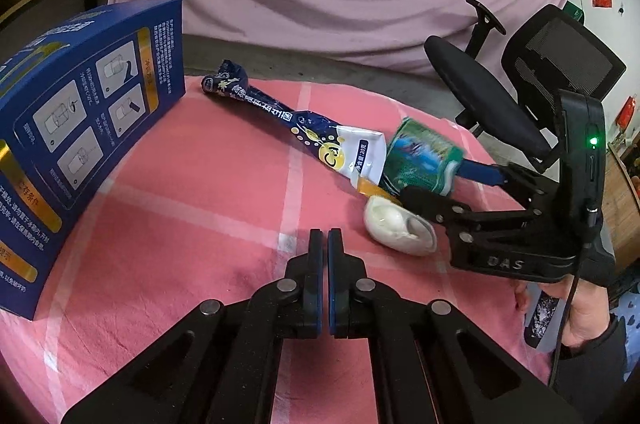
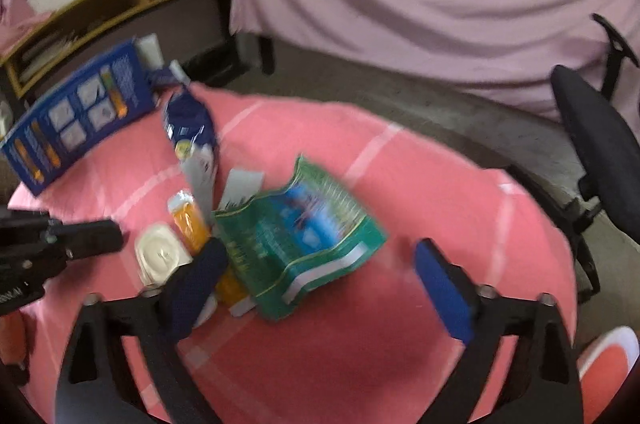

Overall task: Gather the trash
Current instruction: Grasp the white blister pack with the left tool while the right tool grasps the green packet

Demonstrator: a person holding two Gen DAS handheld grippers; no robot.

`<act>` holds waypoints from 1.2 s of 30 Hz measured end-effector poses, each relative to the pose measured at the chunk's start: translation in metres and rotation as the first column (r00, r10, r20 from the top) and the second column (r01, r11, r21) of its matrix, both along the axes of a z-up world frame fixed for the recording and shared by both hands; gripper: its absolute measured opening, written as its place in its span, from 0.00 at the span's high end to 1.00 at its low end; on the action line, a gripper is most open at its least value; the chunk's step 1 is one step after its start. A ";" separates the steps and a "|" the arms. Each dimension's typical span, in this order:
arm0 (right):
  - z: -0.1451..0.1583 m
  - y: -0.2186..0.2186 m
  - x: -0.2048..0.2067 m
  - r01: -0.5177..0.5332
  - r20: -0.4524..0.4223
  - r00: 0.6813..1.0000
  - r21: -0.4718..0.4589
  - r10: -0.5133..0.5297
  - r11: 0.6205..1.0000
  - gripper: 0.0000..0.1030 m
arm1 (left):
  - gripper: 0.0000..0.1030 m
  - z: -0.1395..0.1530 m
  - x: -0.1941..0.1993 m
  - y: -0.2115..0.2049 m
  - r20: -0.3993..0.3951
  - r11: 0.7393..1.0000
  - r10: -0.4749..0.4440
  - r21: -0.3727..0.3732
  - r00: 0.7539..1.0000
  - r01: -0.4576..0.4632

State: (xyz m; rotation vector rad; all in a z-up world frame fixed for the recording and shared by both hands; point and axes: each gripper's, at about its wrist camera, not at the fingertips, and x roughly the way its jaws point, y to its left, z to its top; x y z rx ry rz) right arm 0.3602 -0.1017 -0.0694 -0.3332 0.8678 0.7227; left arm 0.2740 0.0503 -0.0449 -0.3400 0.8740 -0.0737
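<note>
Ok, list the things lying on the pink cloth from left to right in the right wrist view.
Dark blue printed carton → dark blue and white snack wrapper → white oval plastic cup → orange sachet → crumpled green foil packet.

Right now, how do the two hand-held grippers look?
Both are black linkage frames with silver pivot pins and blue finger pads. The left hand-held gripper shows two slim fingers. The right hand-held gripper bears embossed letters, a green light and a black cable; a dark sleeve follows.
</note>
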 end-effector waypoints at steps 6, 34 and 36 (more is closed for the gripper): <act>0.004 -0.011 0.001 0.016 -0.027 1.000 0.053 -0.015 0.998 0.58 | 0.90 0.001 0.004 -0.003 0.009 0.999 -0.027 -0.030 1.000 0.027; 0.035 -0.060 -0.039 0.087 0.134 0.985 0.170 -0.111 0.982 0.94 | 0.76 0.002 0.014 -0.047 0.052 0.995 -0.081 0.068 0.995 0.077; 0.034 -0.059 -0.040 0.069 0.129 0.987 0.169 -0.092 0.983 0.94 | 0.76 0.005 0.009 -0.047 0.077 0.995 -0.056 0.084 0.995 0.049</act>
